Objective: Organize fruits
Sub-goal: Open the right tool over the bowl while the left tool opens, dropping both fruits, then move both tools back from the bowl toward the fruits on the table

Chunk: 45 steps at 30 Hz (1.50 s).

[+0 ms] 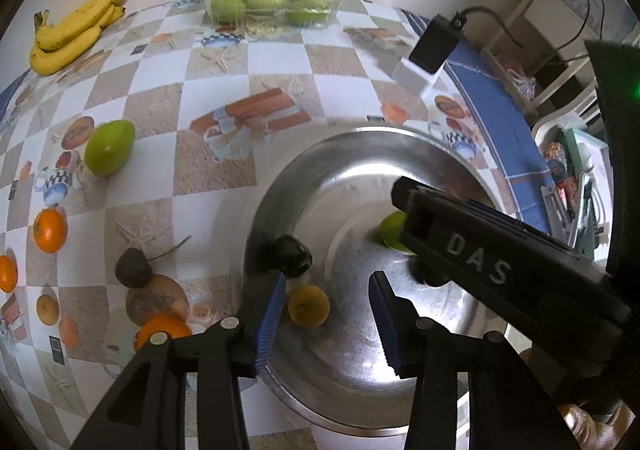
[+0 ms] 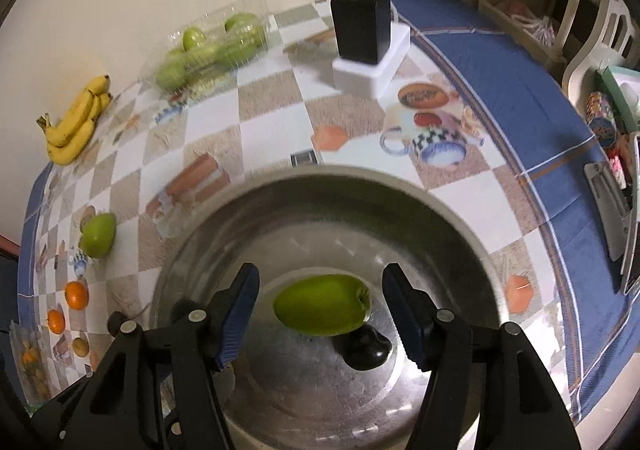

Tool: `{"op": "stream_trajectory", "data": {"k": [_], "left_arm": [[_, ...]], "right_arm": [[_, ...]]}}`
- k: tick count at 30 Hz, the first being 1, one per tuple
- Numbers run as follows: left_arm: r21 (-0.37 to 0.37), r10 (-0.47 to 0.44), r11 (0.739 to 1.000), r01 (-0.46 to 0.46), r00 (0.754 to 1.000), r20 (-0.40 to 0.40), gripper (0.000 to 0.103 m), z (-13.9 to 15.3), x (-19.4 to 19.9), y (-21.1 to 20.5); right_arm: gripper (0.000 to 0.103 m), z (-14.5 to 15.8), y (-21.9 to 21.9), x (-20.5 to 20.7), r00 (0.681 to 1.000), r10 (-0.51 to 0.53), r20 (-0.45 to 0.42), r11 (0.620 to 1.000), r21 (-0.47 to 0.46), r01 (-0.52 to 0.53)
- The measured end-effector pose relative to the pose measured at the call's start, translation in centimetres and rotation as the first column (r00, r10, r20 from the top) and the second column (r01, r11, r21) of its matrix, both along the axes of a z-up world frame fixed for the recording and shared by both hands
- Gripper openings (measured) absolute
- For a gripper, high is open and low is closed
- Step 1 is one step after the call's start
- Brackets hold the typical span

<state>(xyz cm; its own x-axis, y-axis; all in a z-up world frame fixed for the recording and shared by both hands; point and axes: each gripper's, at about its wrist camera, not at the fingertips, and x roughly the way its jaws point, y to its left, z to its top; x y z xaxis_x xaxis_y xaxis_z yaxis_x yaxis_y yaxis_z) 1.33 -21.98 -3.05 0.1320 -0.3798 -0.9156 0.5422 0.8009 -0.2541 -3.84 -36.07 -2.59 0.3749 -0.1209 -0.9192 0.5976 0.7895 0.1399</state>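
A steel bowl (image 1: 432,154) (image 2: 472,234) sits on the patterned tablecloth. In it lie a green fruit (image 2: 322,305) (image 1: 390,230), a dark fruit (image 2: 366,348) and a small orange (image 1: 309,306); another dark fruit (image 1: 294,255) rests by the bowl's left wall. My left gripper (image 1: 326,314) is open over the bowl, around the orange without touching it. My right gripper (image 2: 320,306) is open above the green fruit, jaws apart from it. The right gripper body crosses the left wrist view (image 1: 500,258).
On the cloth: a green fruit (image 1: 109,152) (image 2: 97,235), oranges (image 1: 49,230) (image 2: 76,295), a dark stemmed fruit (image 1: 134,268), bananas (image 1: 76,30) (image 2: 76,122), a clear box of green fruits (image 1: 272,0) (image 2: 212,46). A black adapter on a white block (image 2: 362,30) stands behind the bowl.
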Motion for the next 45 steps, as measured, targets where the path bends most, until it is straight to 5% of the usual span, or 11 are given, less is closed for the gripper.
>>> {"op": "stream_trajectory", "data": {"k": [11,13,16,27,29,30,45], "left_arm": [[0.002,0.168,0.986,-0.168,0.986,0.012,0.050,0.6,3.1,3.5],[0.020,0.223,0.974,-0.224,0.975,0.020,0.063,0.3,3.8,4.5],[0.045,0.285,0.957,-0.287,0.958,0.039,0.074,0.0,4.7,6.0],[0.093,0.392,0.911,-0.401,0.914,0.101,0.103,-0.6,6.3,8.6],[0.098,0.401,0.905,-0.413,0.908,0.124,0.103,-0.6,6.3,8.8],[0.104,0.401,0.904,-0.415,0.906,0.135,0.103,-0.6,6.4,9.0],[0.128,0.400,0.898,-0.420,0.903,0.155,0.103,-0.2,6.7,10.2]], "right_arm": [[0.065,0.0,0.2,-0.3,1.000,-0.002,-0.013,1.000,0.010,0.002],[0.068,-0.1,0.3,-0.2,1.000,0.005,-0.014,1.000,0.009,-0.005],[0.085,-0.2,0.5,-0.1,1.000,0.017,-0.018,1.000,0.003,-0.017],[0.085,-1.2,1.1,0.3,0.998,0.049,-0.048,0.999,-0.004,-0.049],[0.091,-1.2,1.2,0.4,0.997,0.054,-0.049,0.998,-0.008,-0.054],[0.103,-1.2,1.2,0.4,0.997,0.056,-0.050,0.998,-0.010,-0.056],[0.103,-1.1,1.2,0.1,0.997,0.041,-0.070,0.999,-0.003,-0.042]]}}
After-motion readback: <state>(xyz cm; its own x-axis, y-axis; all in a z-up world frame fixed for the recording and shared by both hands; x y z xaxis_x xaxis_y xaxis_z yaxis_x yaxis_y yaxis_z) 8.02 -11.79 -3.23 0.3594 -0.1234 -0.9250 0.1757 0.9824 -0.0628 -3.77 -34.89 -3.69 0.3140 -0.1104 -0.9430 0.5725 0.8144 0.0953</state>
